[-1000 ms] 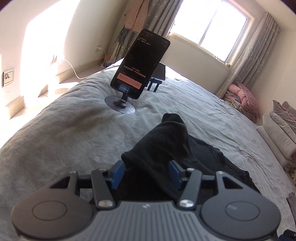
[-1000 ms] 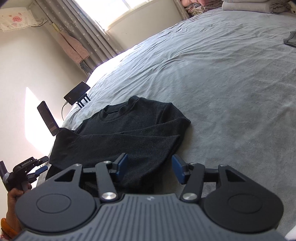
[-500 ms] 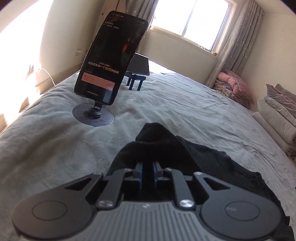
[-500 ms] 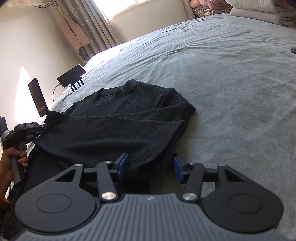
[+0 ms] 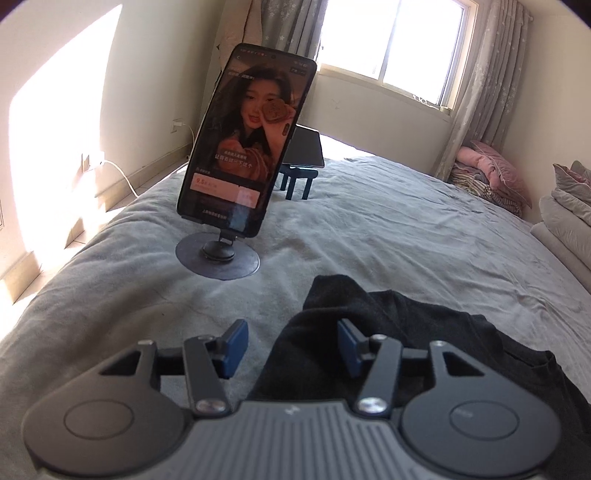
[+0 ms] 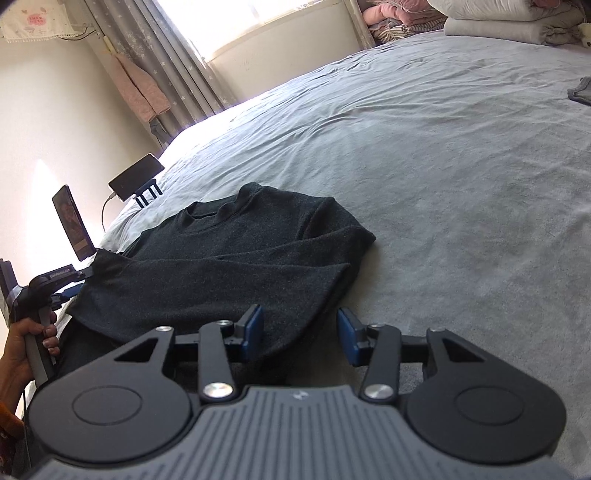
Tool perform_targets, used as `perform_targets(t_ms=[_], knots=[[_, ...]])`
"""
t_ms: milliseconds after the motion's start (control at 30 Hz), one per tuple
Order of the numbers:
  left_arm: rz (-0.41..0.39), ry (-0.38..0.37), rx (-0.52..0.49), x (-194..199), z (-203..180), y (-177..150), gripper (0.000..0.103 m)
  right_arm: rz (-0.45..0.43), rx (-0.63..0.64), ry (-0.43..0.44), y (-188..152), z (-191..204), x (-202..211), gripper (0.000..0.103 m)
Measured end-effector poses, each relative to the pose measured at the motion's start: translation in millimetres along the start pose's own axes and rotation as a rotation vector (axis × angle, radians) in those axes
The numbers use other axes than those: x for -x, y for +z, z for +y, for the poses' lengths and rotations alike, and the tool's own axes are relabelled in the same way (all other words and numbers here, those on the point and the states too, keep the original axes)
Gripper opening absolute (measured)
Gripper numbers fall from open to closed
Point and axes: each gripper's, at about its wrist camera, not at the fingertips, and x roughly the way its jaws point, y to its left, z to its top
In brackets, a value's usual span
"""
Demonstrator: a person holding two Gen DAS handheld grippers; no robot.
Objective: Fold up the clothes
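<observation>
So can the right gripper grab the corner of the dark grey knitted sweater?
Probably yes. The right gripper sits right at the dark grey knitted sweater, its near corner between the closing jaws, the pads not yet pressing, and nothing blocks it on the grey bedsheet.

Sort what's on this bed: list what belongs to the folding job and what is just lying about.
For the job:
- black sweater
- left gripper, jaws opening, sweater edge between them
- right gripper, jaws closing over the sweater's corner

Lying about:
- phone on round stand
- second phone on small stand
- folded bedding
- grey cloth
</observation>
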Motion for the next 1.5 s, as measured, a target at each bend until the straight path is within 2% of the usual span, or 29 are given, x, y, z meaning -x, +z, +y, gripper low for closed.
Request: perform_targets(t_ms=[33,67,133,233,267,300,333,367,400,467,633,767,800,867,933,1033,1200,1267,1500], knots=[[0.020,-0.013,-0.019,-3,-1,-1,0.021,0.000,0.002,-0.001,-1,1,-2,0.023],[0.006,-0.011,-0.037,-1,-3,-3,0.016,-0.002,0.005,-0.004,-1,2,-4,0.013],[-0.058,-0.019,-0.060,7,-6,-5,0.014,-0.033,0.034,-0.020,-1,7,-2,0.010],[-0.099,0.004,-0.022,8,0,-4,0.015,-0.074,0.077,-0.015,0,15,2,0.010],[-0.089,0.024,-0.040,3,-1,-5,0.017,-0.069,0.082,-0.021,-1,15,0,0.010],[-0.062,0.052,-0.067,-4,-3,-7,0.019,-0.058,0.081,-0.030,-2,14,-4,0.010],[-0.045,0.071,-0.079,-9,-4,-9,0.027,-0.049,0.081,-0.038,-4,13,-8,0.010],[-0.047,0.078,-0.080,-10,-4,-10,0.032,-0.043,0.080,-0.042,-5,12,-11,0.012],[-0.056,0.091,-0.075,-7,-4,-8,0.043,-0.039,0.074,-0.041,-5,10,-12,0.012],[-0.086,0.115,-0.058,2,-3,-6,0.058,-0.038,0.038,-0.018,-2,5,-6,0.018],[-0.149,0.047,-0.016,39,3,-11,0.058,-0.081,-0.002,0.001,5,4,19,0.019],[-0.203,-0.068,-0.051,62,7,-22,0.058,-0.100,0.021,0.048,4,17,29,0.019],[-0.168,-0.071,-0.064,59,8,-23,0.058,-0.092,0.034,0.060,3,22,29,0.019],[-0.026,-0.014,-0.093,43,12,-27,0.058,-0.051,0.069,0.068,-4,31,22,0.019],[-0.011,-0.008,-0.090,41,22,-36,0.059,0.006,0.081,0.046,-12,34,12,0.019],[-0.015,0.005,-0.003,61,28,-42,0.059,0.036,0.046,0.029,-20,27,10,0.014],[-0.005,-0.011,-0.034,114,15,-63,0.060,0.037,-0.042,0.055,-26,23,44,0.027],[-0.004,-0.027,-0.067,138,8,-78,0.061,0.042,-0.045,0.050,-36,24,59,0.052],[0.022,-0.128,-0.162,208,-26,-135,0.062,0.095,-0.089,0.063,-81,18,95,0.054]])
